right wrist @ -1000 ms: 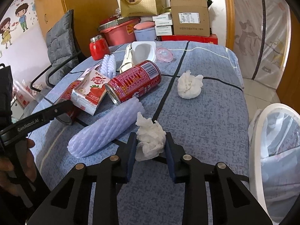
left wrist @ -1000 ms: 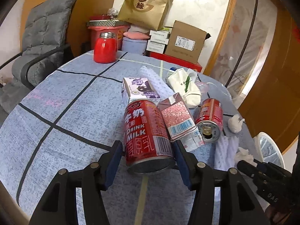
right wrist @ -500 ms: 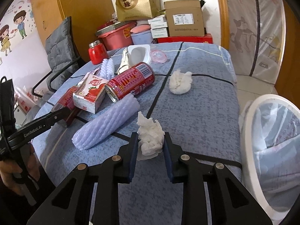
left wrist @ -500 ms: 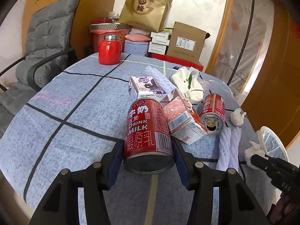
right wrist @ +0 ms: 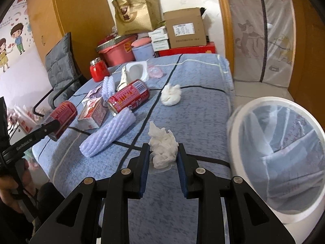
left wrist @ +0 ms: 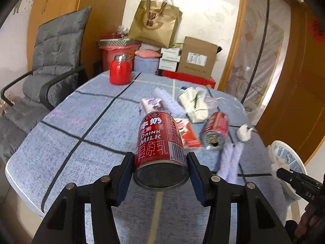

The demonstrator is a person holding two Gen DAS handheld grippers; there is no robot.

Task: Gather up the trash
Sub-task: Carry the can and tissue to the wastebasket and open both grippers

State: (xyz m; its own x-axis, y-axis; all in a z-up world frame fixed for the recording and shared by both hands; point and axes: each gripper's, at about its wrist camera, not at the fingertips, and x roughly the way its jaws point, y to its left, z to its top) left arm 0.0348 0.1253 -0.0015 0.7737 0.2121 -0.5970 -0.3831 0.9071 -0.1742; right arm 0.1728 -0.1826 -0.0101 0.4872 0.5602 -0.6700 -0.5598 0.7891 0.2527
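Note:
My left gripper (left wrist: 160, 162) is shut on a red milk can (left wrist: 159, 142) and holds it above the table; the can also shows in the right wrist view (right wrist: 63, 116). My right gripper (right wrist: 163, 154) is shut on a crumpled white tissue (right wrist: 162, 144), lifted above the table's edge. A white bin with a clear liner (right wrist: 284, 152) stands just right of it, beside the table. On the table lie a second red can (right wrist: 128, 99), a red carton (right wrist: 94, 114), a purple foam sleeve (right wrist: 107, 136) and another tissue ball (right wrist: 171, 94).
The table has a blue cloth with dark lines (left wrist: 81, 126). A red jar (left wrist: 119, 71), a white pouch (left wrist: 195, 103) and a purple carton (left wrist: 151, 103) sit farther back. A grey chair (left wrist: 52, 67) stands left. Boxes and a paper bag (left wrist: 156, 24) are stacked behind.
Both grippers have risen and pulled back from the table. The left lifted the milk can off the cloth. The right carried the tissue toward the bin, which now looms larger.

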